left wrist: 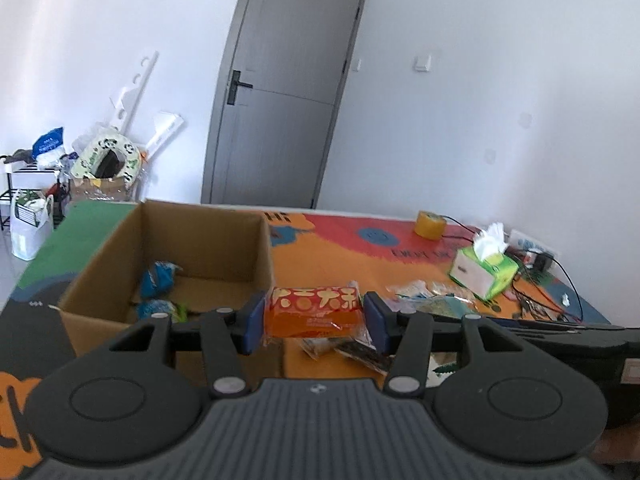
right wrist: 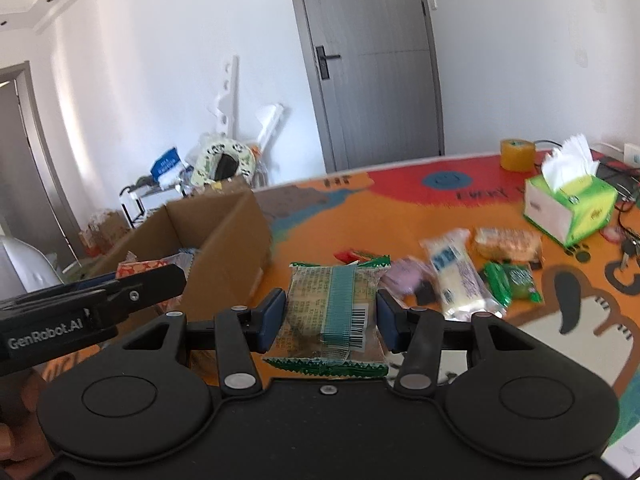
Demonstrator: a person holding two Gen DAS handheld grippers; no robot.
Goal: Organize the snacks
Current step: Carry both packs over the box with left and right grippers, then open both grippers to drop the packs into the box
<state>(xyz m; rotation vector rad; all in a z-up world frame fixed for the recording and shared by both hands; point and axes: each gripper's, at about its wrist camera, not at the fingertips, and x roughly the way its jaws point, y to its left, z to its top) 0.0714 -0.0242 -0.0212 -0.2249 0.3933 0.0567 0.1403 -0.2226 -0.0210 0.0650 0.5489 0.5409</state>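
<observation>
My left gripper [left wrist: 314,320] is shut on an orange snack packet [left wrist: 314,312] and holds it above the table, just right of the open cardboard box [left wrist: 208,240]. Blue snack bags [left wrist: 158,278] lie inside the box. My right gripper [right wrist: 332,318] is shut on a green-edged clear snack packet [right wrist: 332,312], held above the mat to the right of the box [right wrist: 224,248]. Several loose snacks [right wrist: 456,272] lie on the mat further right. The left gripper [right wrist: 92,300] with its orange packet [right wrist: 140,268] shows at the left of the right wrist view.
A colourful mat [left wrist: 360,248] covers the table. A green tissue box [right wrist: 568,208], a yellow tape roll [right wrist: 518,154], cables and keys [right wrist: 628,248] sit at the far right. A grey door and floor clutter stand behind the table.
</observation>
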